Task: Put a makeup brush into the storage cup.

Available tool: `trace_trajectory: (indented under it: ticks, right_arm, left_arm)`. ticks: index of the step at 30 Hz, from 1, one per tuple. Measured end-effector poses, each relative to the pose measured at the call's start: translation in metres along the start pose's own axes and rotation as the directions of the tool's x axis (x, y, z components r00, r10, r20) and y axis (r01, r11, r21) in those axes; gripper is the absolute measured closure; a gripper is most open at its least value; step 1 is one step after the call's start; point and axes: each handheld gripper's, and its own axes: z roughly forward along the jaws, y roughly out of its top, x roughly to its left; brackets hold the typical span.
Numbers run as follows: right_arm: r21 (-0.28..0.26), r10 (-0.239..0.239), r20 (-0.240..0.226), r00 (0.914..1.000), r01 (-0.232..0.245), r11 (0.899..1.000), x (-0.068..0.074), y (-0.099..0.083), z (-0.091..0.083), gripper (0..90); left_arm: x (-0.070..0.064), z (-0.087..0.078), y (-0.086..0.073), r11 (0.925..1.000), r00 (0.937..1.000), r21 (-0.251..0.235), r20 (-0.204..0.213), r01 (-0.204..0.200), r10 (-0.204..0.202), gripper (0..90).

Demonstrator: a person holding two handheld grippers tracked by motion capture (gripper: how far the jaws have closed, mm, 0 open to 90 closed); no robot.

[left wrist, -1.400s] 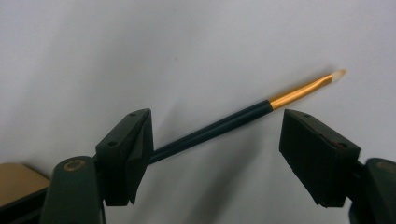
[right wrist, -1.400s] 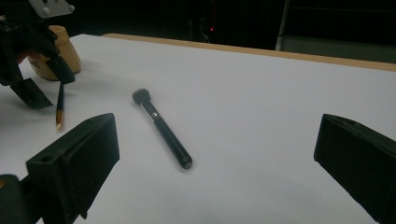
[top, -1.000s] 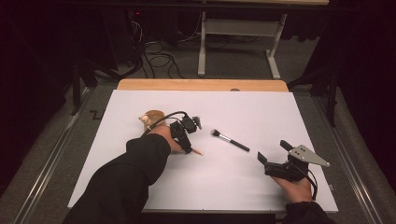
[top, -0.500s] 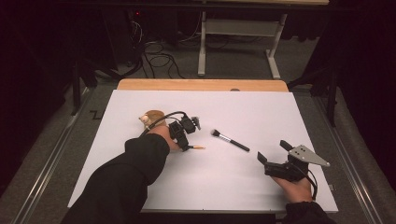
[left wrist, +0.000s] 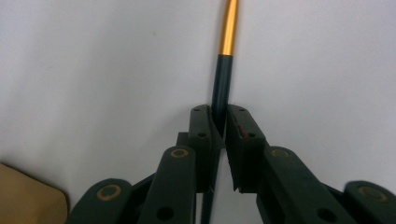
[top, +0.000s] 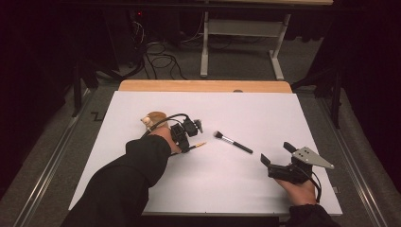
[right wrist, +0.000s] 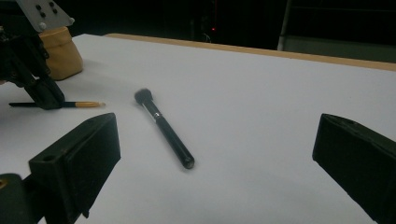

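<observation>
A thin brush (left wrist: 223,70) with a dark handle and a gold band lies low on the white table, and my left gripper (left wrist: 218,122) is shut on its handle. From above, the left gripper (top: 183,141) points down at the table left of centre, with the thin brush (top: 197,145) sticking out to its right. A black makeup brush (top: 232,142) lies loose in the middle. My right gripper (top: 276,153) rests near the front right, open and holding nothing. In its own view the makeup brush (right wrist: 164,129) lies ahead between the wide jaws.
A tan pouch (top: 153,119) sits just behind the left hand; in the right gripper view the pouch (right wrist: 60,52) is at the far left. A wooden strip (top: 203,86) borders the white sheet's far edge. Table legs and cables stand on the floor beyond.
The left gripper has turned slightly with the thin brush, so the gold tip has swung a little away from me. The right gripper and the makeup brush have stayed put.
</observation>
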Motion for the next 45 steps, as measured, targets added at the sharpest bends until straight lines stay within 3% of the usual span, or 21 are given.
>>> trace_trajectory:
  ticks: [26, 33, 45]
  right_arm:
    - [0.000, -0.003, 0.001, 1.0000, 0.003, 1.000, 0.0010, 0.0001, 0.0001, 1.9]
    - [0.001, -0.002, 0.001, 1.0000, 0.002, 1.000, 0.0005, 0.0000, 0.0002, 1.9]
    - [0.000, -0.007, 0.000, 1.0000, 0.007, 1.000, 0.0012, 0.0002, 0.0002, 1.9]
  left_arm:
    - [0.0007, 0.0008, -0.0027, 0.9992, 0.9993, -0.019, 0.012, 0.036, -0.036, 83.2]
    - [-0.0027, -0.0006, -0.0028, 0.9999, 0.9999, -0.010, -0.002, 0.013, -0.013, 83.2]
    - [-0.0053, -0.0055, -0.0041, 0.9995, 0.9997, -0.022, -0.001, 0.025, -0.025, 83.2]
